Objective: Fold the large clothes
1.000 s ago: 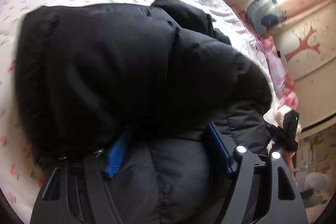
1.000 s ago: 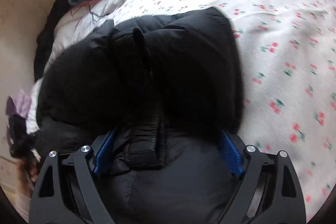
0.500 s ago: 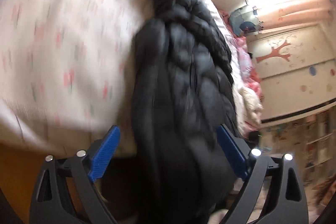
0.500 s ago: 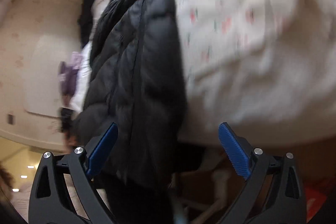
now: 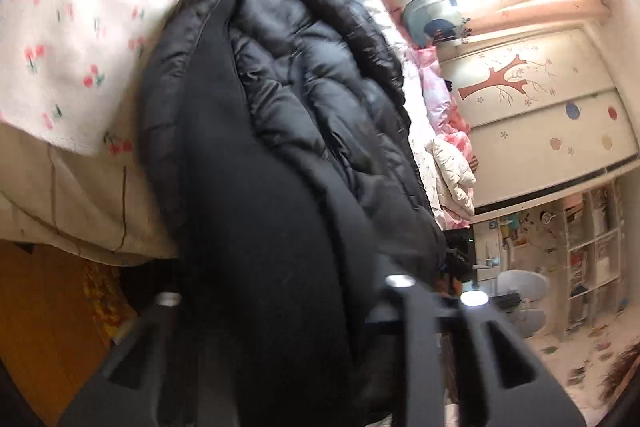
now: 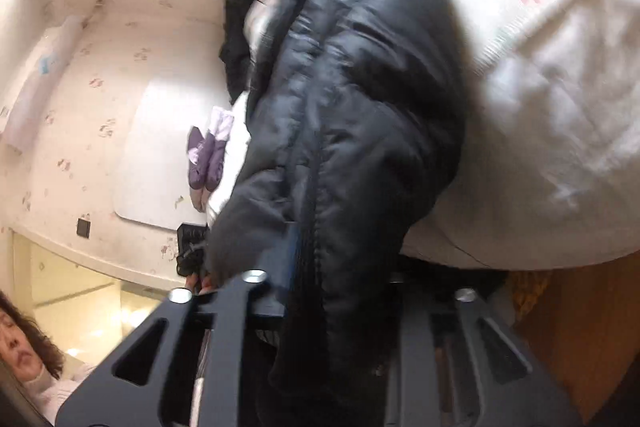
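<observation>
**Both grippers clamping the jacket's end**

Our left gripper (image 5: 280, 291) and right gripper (image 6: 352, 283), wide open a moment earlier, were closing their jaws on the black quilted puffer jacket (image 5: 304, 99), which lay along the cherry-print bed sheet (image 5: 60, 47), overhanging its edge — ready, we judged, for folding.

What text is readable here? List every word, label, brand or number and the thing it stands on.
No text can be read in either view.
Black puffer jacket: no brand or label shows.
Wardrobe doors: only a tree drawing and coloured dots, no letters.
Shelves: the items there are too small and blurred to read.
Bedsheet: cherry print only.
Wall: small marks, no writing.
</observation>
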